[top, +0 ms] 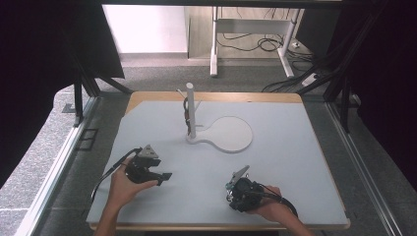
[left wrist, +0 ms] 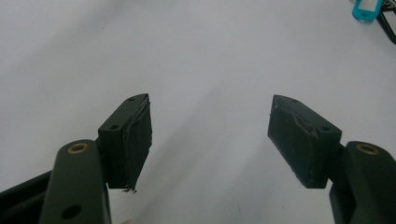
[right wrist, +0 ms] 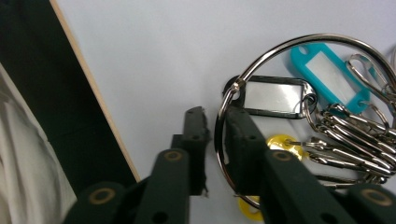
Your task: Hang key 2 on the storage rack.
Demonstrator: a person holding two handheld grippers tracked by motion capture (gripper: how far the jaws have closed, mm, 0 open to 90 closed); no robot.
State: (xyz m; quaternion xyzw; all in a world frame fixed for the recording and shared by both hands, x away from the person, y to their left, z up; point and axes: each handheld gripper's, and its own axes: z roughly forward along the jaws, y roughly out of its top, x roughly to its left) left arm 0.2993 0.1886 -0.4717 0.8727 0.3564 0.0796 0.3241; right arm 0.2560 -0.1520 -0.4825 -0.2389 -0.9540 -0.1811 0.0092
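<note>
A large metal key ring (right wrist: 218, 135) lies on the grey table mat, carrying a teal tag (right wrist: 327, 74), a black-framed tag (right wrist: 273, 97), a yellow tag (right wrist: 280, 142) and several small metal clips (right wrist: 355, 140). My right gripper (right wrist: 215, 112) is down at it with its jaws almost together. The ring's wire runs through the narrow gap, close against one pad, and a sliver of mat shows beside the other. From above, that gripper (top: 230, 189) sits at the front right over the bunch. My left gripper (top: 164, 178) rests at the front left, open (left wrist: 210, 98), nothing between its jaws.
A white stand (top: 228, 133) with an upright post (top: 191, 110) occupies the table's middle back; something dark hangs on the post. The table's wooden front edge (right wrist: 93, 93) runs close beside the right gripper. The teal tag (left wrist: 366, 9) also lies beyond the left gripper.
</note>
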